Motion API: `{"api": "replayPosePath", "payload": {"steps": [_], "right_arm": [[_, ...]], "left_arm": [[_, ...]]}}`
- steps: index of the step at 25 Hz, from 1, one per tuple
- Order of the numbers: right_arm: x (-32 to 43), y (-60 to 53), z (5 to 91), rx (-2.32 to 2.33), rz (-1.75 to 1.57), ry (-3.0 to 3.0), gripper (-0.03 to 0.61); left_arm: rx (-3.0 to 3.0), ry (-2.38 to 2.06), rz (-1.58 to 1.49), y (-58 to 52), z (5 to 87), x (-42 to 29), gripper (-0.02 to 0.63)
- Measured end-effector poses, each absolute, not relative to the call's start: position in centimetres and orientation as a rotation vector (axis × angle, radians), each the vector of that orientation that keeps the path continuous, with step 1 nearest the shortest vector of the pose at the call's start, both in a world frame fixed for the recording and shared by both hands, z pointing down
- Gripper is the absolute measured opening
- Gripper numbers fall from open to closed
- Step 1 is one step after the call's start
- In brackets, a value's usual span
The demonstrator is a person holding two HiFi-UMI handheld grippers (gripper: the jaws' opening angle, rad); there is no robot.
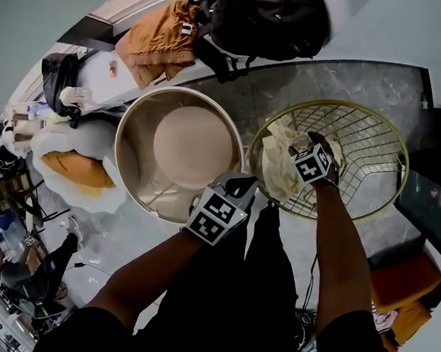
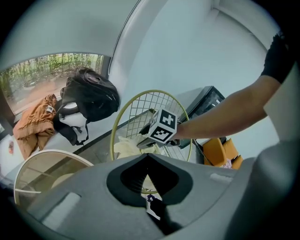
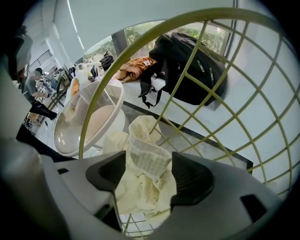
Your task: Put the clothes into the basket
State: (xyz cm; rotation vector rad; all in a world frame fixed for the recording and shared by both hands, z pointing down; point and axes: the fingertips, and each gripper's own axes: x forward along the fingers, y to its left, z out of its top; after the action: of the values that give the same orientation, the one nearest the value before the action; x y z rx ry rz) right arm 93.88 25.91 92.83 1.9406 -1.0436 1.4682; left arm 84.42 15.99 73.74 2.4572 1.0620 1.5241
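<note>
A yellow wire basket (image 1: 374,157) stands on a grey marbled desk (image 1: 342,78). A round beige tub (image 1: 178,149) is just beside the basket's left rim. A crumpled cream cloth (image 1: 276,164) lies inside the basket against its left wall. The basket's right and far parts are bare wire, so there is open room on those sides. Beyond both containers, at the desk's far edge, sits a black backpack (image 1: 267,16), with an orange garment (image 1: 156,41) to its left.

The right gripper (image 3: 149,176) is inside the basket and points steeply down, with the person's right forearm crossing the near rim. Its jaws stand wide apart, and the cloth rises between them without being clamped.

The left gripper (image 1: 239,186) hangs nearer the person, over the narrow gap where the tub's rim meets the basket. It is angled down and forward, with the arm bent at the elbow. Its jaws are together at the tips, with nothing between them.
</note>
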Motion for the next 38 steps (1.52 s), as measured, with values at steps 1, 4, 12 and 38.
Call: {"api": "replayPosePath", "payload": {"steps": [1,4,12,38], "right_arm": [[93.6,26.0,93.0,1.925,1.482,-1.047,0.307],[93.0,26.2,94.0,1.901,1.521,-1.046,0.304],[92.8,27.5,92.3,1.999,1.472,-0.951,0.053],[85.7,31.4,71.2,2.619,1.469,-0.997,0.039]], "left_arm": [[2.457,1.053,1.521,15.8,73.5,84.4,0.0],[2.458,1.032,1.519,15.4,73.7,84.7,0.0],[2.475,0.994,1.49,15.8,73.0,84.9,0.0],[2.621,0.862,1.237,17.4,61.8,81.0,0.0]]}}
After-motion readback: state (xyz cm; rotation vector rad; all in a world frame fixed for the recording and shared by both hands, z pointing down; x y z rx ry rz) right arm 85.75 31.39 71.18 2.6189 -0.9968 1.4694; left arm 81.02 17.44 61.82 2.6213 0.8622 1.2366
